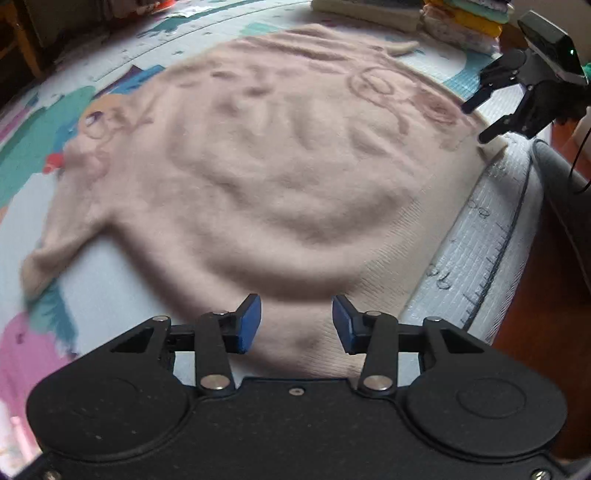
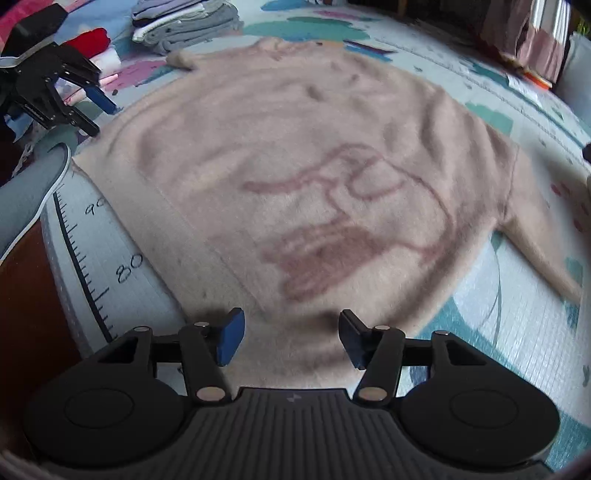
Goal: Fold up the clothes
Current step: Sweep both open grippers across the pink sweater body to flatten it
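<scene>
Sweater [image 1: 280, 177] is the landmark here: one pale pink knit spread flat on a patterned play mat [image 1: 480, 236], front up, with a darker pink drawing across the chest. In the left wrist view one sleeve [image 1: 59, 236] runs off its left side. In the right wrist view its length runs from the hem near the camera to the collar [image 2: 273, 44] at the far edge, with one sleeve [image 2: 535, 240] trailing off to the right. Two grippers hover over the hem. The left gripper [image 1: 296, 323] has its blue pads spread wide, holding nothing. The right gripper [image 2: 291, 338] is likewise spread wide and empty. Beyond the collar sit two stacks of folded clothes, one grey [image 2: 192, 22] and one yellow-topped [image 1: 465, 22].
</scene>
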`<state>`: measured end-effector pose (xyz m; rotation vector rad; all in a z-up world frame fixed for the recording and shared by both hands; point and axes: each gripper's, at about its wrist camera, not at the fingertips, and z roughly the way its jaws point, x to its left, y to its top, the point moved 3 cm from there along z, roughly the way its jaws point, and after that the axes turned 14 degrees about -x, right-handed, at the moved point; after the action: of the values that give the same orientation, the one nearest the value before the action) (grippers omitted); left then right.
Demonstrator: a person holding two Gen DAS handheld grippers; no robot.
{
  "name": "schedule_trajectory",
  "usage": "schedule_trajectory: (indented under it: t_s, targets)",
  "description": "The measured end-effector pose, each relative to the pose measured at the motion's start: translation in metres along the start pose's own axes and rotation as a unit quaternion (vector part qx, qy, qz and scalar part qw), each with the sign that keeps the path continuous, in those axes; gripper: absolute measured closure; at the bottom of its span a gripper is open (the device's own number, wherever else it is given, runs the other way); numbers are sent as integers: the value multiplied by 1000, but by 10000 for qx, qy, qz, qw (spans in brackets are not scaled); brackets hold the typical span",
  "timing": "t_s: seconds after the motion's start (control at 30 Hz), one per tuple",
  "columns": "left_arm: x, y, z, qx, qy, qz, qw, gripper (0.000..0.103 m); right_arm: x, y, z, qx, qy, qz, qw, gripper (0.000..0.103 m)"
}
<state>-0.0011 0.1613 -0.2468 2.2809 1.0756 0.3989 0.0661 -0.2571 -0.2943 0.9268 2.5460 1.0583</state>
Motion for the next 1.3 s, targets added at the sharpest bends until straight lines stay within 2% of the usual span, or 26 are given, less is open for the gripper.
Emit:
schedule_trajectory:
  t_s: [0.1,0.17,0.33,0.37,0.4,0.47,0.5,0.53,0.6,0.7,0.8,0.83,0.87,0.9,0.97,1.0,1.07,1.13,1.23,1.3]
  targets:
    - [8,-17,18,89,-67,-361,9993,59,-9,-7,-1,238,-24,146,9996,43]
    - [5,-12,31,49,42,13,10000,59,-13,-8,-6,329,-44,126,9994,48]
    - [5,2,77,-562,52,-164,9983,59,-14,11,-7,-114,-92,-48,9999,49]
    - [4,1,89,-476,30,-181,9987,58,-13,14,-6,-135,-64,-83,9999,49]
    - [3,-10,105,-102,77,-140,9998,54,-15,10,-3,-33,-55,-88,9999,48]
    - [7,-20,117,-78,79,-396,9992,53,-21,-11,6,342,-91,59,9994,45]
    - [10,-16,119,45,107,-503,9987,54,-25,-15,4,394,-133,173,9990,45]
    - [9,-8,119,-3,137,-441,9989,54,-25,-17,2,439,-184,142,9988,48]
    - [10,9,122,-405,44,-299,9987,54,-20,-9,2,234,-205,38,9995,49]
    - [20,37,156,-889,-51,-378,9953,54,-13,16,23,-88,-151,-181,9997,49]
    - [20,65,198,-1147,-182,-181,9931,53,-2,41,47,-493,69,-384,9980,52]
    - [19,66,220,-1012,-202,-63,9946,53,-4,44,53,-511,53,-355,9980,52]
    - [17,66,243,-822,-214,64,9964,51,-9,39,60,-320,-115,-268,9991,51]
    - [18,63,252,-836,-223,96,9962,43,-16,28,61,-148,-253,-77,9995,50]
    - [22,69,255,-651,-286,-200,9973,43,-35,5,50,-73,-344,444,9984,49]
    - [22,75,250,-487,-242,-285,9981,46,-41,-4,43,-16,-406,612,9973,49]
    - [25,94,244,-775,-298,-439,9956,47,-44,-14,26,37,-518,770,9957,47]
    - [31,133,230,-1092,-403,-557,9916,47,-53,-17,18,-133,-642,1043,9924,47]
    - [32,206,216,-1142,-399,-245,9923,48,-67,-19,18,-302,-799,1369,9869,48]
    - [24,255,177,-1212,-619,83,9907,48,-74,-16,13,-421,-820,1484,9846,48]
